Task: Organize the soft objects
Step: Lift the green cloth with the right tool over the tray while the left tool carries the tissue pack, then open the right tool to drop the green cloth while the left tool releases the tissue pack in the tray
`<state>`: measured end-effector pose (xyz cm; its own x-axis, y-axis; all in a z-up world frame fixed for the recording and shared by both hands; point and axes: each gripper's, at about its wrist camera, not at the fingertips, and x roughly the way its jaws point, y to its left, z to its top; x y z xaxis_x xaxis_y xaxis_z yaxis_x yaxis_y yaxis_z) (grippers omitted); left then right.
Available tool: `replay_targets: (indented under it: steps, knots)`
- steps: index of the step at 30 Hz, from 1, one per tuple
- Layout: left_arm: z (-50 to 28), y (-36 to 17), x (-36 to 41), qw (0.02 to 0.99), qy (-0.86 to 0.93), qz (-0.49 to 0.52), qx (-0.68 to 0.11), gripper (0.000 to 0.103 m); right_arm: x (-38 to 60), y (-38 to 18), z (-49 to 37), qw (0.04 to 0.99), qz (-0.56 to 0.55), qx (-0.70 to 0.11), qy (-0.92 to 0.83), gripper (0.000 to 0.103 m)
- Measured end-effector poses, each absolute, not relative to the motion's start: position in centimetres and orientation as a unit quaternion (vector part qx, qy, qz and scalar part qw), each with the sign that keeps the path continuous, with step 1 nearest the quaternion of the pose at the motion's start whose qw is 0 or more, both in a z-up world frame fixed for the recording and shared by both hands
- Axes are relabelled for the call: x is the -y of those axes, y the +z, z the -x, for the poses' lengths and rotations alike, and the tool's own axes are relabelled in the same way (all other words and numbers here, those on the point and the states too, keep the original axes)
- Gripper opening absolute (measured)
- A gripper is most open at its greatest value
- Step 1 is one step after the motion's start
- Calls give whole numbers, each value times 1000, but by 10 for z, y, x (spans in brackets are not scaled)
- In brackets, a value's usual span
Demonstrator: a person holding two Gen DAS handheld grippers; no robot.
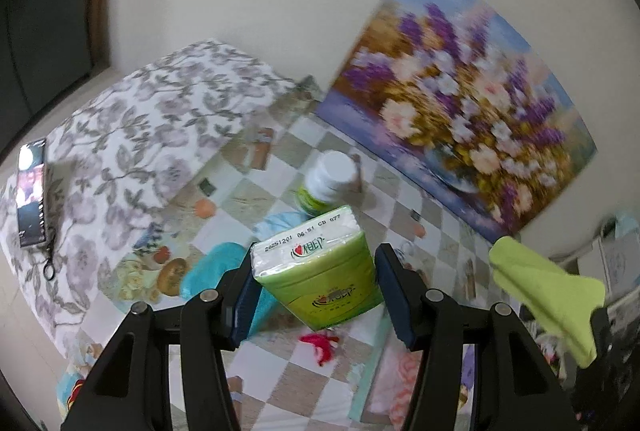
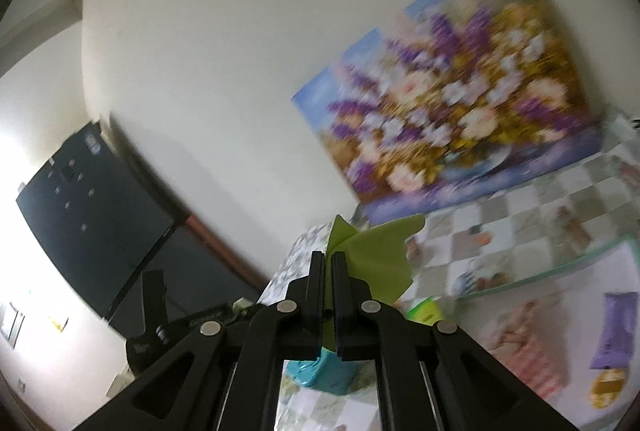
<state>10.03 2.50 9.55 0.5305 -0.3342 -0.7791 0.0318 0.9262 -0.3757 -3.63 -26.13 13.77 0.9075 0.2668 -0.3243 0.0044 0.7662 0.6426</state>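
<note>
My left gripper (image 1: 316, 271) is shut on a green pack of tissues (image 1: 320, 271) and holds it above the checkered table (image 1: 320, 147). My right gripper (image 2: 329, 263) is shut on a lime-green cloth (image 2: 372, 255) and holds it up in the air; that cloth also shows at the right of the left wrist view (image 1: 548, 295). A teal cloth (image 1: 216, 267) lies on the table under the left gripper and shows below the right gripper (image 2: 328, 379). A small red soft item (image 1: 320, 345) lies on the table below the tissue pack.
A white-capped green bottle (image 1: 326, 183) stands behind the tissue pack. A floral-covered block (image 1: 132, 135) with a phone (image 1: 32, 191) on it is at the left. A flower painting (image 1: 460, 103) leans on the wall. A purple packet (image 2: 616, 331) lies at the right.
</note>
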Motion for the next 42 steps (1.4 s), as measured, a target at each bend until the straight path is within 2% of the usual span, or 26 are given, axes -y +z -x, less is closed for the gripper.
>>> replay_targets:
  steps: [11,18,42]
  knots:
    - [-71,95,79,849,-202,72,-482,57,338,135,92,915,-360,-169,-63,4]
    - [-61,76,125,835,-230,20,-500,57,365,120,107,908,-345,-188,-146,4]
    - [-74,-18,175,784,-233,-36,-574,57,363,-2,46,849,-330,-385,-150,5]
